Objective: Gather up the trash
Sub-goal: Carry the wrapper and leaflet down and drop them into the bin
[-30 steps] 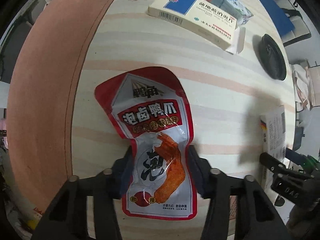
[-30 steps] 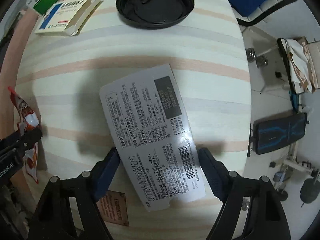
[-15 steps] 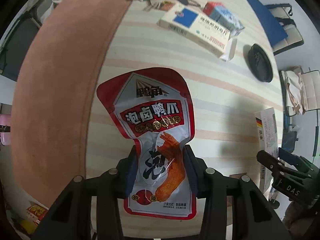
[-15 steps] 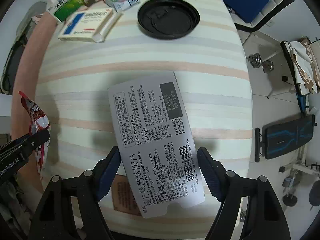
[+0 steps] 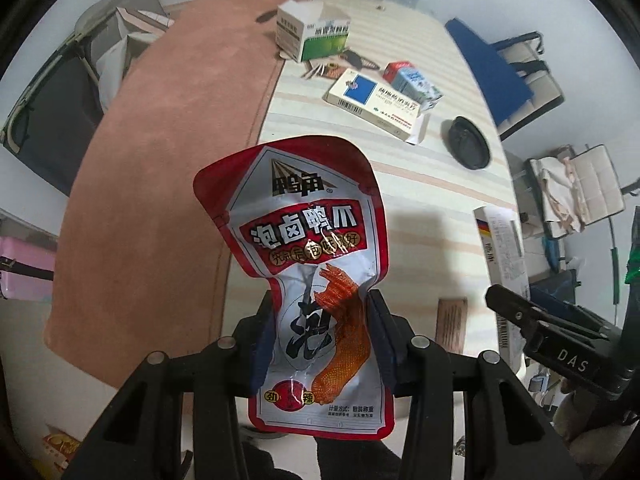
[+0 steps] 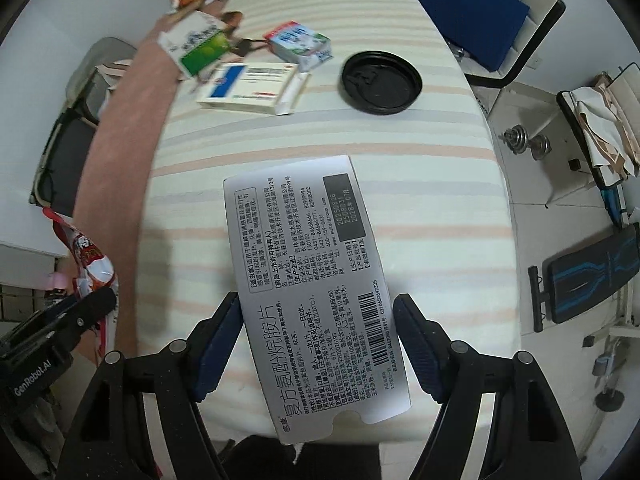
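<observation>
A red and white snack wrapper [image 5: 304,232] with an orange duck-foot picture hangs above the table, pinched at its narrow waist by my left gripper [image 5: 324,320], which is shut on it. In the right wrist view a flat white medicine box [image 6: 304,240] with black print and a barcode sits between the blue pads [image 6: 224,336] of my right gripper [image 6: 318,332]. The pads press on its long edges and hold it off the table. Each view catches the other gripper at its side edge: the right gripper [image 5: 552,344] with the box [image 5: 500,240], and the wrapper [image 6: 88,252].
Below lies a table with a striped cloth [image 5: 420,184] and a pink-brown cloth [image 5: 160,160] on its left side. At the far end are a blue and white medicine box [image 5: 376,100], a green and white box [image 5: 312,36], a small carton [image 5: 412,80] and a black lid [image 5: 468,142]. A blue chair [image 5: 488,68] stands beyond.
Both grippers have risen with the wrapper and the white box still in them. The table looks smaller and more of the room shows around it.
</observation>
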A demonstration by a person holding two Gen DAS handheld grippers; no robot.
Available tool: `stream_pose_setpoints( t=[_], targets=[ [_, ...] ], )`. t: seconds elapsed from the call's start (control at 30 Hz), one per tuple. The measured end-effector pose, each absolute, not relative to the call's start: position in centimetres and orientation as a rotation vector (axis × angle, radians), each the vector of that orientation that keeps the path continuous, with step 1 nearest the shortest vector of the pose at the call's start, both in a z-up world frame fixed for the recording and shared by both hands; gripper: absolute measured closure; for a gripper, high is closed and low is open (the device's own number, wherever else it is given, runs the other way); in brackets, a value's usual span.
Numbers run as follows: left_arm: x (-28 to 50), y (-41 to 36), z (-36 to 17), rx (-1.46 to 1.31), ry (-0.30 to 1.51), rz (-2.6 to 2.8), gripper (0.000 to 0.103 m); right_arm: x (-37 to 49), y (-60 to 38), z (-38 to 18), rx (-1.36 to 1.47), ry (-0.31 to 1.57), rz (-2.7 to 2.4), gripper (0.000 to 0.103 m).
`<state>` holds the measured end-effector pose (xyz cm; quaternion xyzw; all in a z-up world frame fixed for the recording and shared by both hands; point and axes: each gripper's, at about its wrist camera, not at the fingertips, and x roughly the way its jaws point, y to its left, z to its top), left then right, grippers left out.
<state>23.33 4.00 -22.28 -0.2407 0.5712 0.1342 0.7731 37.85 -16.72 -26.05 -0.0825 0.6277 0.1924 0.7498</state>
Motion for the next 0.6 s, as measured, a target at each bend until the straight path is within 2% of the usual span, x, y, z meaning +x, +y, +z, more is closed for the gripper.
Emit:
stream_pose_setpoints(
  t=[0.17, 0.37, 0.5, 0.6],
  targets=[
    [17.2, 3.7, -20.1, -0.503, 1.180, 0.204, 0.063, 30.6, -16.9, -23.9, -0.121, 1.323, 0.398, 0.026],
    [9.5, 2.3, -21.0, -0.478, 1.210, 0.080, 0.063, 18.7, -18.4, -23.2, -0.032, 1.298, 0.318, 0.026],
    [5.1, 1.5, -24.4, -0.498, 1.298, 0.038, 0.063, 11.6, -19.5, -26.0, 0.018, 1.364, 0.267, 0.026],
    [2.4, 0.8, -29.3, -0.527, 1.390, 0.016, 0.063, 7.5, -20.4, -29.8, 0.036, 1.446, 0.234, 0.026]
  ],
)
